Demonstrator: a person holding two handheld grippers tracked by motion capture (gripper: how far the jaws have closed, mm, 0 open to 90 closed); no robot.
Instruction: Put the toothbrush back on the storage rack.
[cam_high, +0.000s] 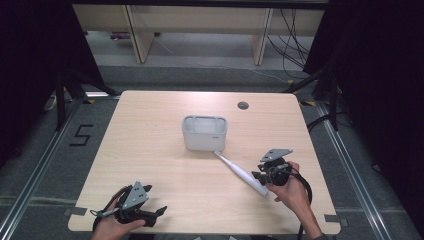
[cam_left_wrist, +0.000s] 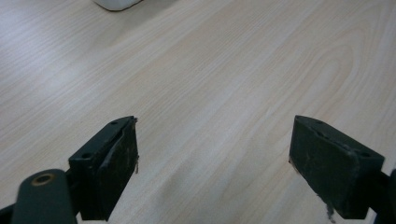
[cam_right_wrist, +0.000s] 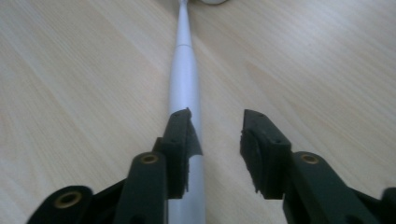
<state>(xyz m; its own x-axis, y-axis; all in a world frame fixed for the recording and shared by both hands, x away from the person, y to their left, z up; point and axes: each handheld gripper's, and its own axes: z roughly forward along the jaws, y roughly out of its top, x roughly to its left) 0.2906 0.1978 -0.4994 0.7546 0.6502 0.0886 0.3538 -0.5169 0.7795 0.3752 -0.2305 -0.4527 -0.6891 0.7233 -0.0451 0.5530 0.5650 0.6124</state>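
A white electric toothbrush (cam_high: 241, 173) lies flat on the wooden table, its thin head end touching the foot of a white open container (cam_high: 204, 134) at the table's middle. My right gripper (cam_high: 264, 176) hangs low over the handle end. In the right gripper view it (cam_right_wrist: 217, 120) stands open; the toothbrush (cam_right_wrist: 184, 70) runs away from under the left jaw, and the pads do not press on it. My left gripper (cam_high: 156, 216) rests near the front left edge. In its own view the left gripper (cam_left_wrist: 215, 135) is wide open over bare wood.
A round cable hole (cam_high: 243, 105) sits near the table's far right. The container's corner (cam_left_wrist: 116, 3) shows at the top of the left gripper view. Dark curtains flank the table, and furniture legs and cables lie beyond its far edge.
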